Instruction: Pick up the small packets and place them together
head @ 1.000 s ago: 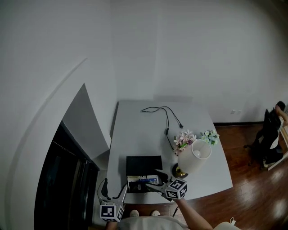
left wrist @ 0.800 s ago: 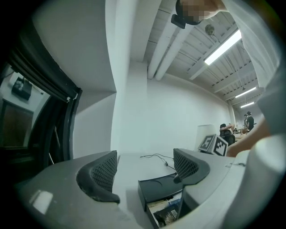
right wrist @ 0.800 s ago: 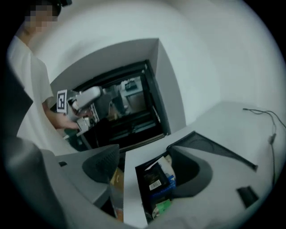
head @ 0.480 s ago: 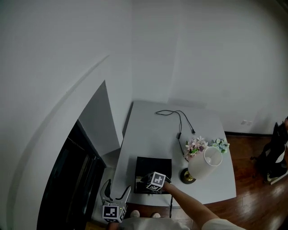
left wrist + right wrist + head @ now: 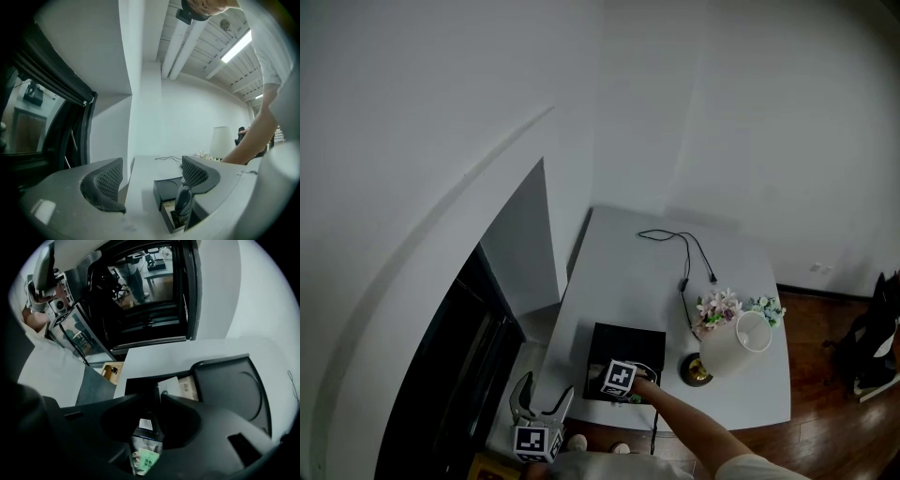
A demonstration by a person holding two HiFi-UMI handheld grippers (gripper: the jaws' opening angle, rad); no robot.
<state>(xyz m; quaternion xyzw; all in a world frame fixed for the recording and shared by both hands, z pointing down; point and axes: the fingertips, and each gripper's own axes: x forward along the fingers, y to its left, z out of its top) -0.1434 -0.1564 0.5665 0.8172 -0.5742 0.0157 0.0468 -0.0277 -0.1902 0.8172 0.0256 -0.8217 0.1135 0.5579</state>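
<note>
A black box [image 5: 628, 345] stands open at the table's near edge, with several small packets [image 5: 180, 386] lying in its tray beside the lid [image 5: 229, 387]. My right gripper [image 5: 598, 375] reaches down into that tray. Its jaws are closing, and a dark small packet with a green label [image 5: 146, 446] stands pinched between them [image 5: 157, 397]. From the left gripper view, one right finger [image 5: 183, 201] dips into the box [image 5: 168, 186]. My left gripper [image 5: 542, 397] hangs off the table's near left corner, open and empty [image 5: 152, 180].
A white-shaded lamp [image 5: 737, 341] and small flowers [image 5: 718, 306] stand to the right of the box. A black cable [image 5: 682, 255] trails over the far half of the grey table [image 5: 623, 281]. A dark glass partition [image 5: 459, 375] runs along the left.
My right gripper has swung left from beside the lamp down into the box's tray and its jaws have narrowed onto a packet. The left gripper has stayed put.
</note>
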